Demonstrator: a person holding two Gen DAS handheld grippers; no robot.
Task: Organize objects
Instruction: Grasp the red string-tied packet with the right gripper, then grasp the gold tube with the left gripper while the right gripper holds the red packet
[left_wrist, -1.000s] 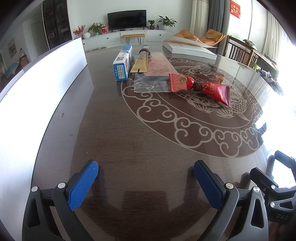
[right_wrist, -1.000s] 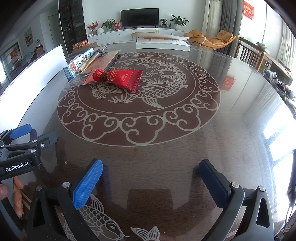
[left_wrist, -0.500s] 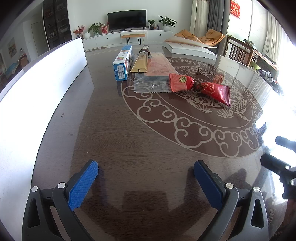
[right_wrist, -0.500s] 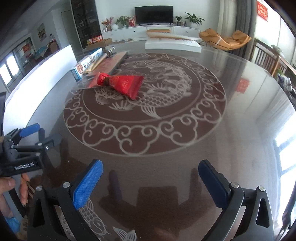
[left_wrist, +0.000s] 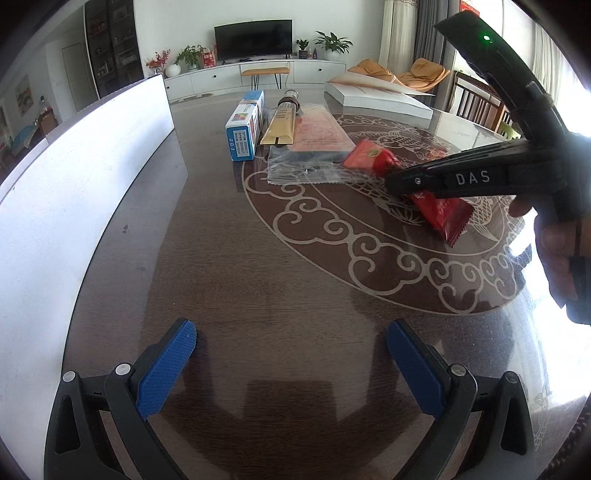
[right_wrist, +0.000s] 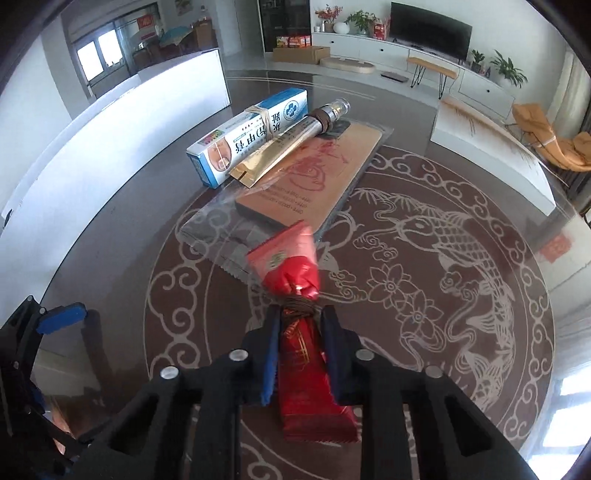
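Observation:
My right gripper (right_wrist: 301, 317) is shut on a red packet (right_wrist: 295, 280) tied with brown string at its middle; it shows in the left wrist view (left_wrist: 439, 212) too, under the right gripper's black body (left_wrist: 472, 181). Beyond it lie a clear bag with an orange card (right_wrist: 321, 177), a gold tube (right_wrist: 291, 144) and a blue-white box (right_wrist: 251, 133), side by side. My left gripper (left_wrist: 291, 354) is open and empty above the near table, well short of the objects.
The dark round table (left_wrist: 258, 258) has a pale dragon and fish pattern. A white board (left_wrist: 74, 177) runs along its left edge. A flat white box (left_wrist: 376, 98) lies at the far side. Chairs stand at the far right.
My right gripper has moved forward across the table to the red packet and closed on it. The left gripper has not moved.

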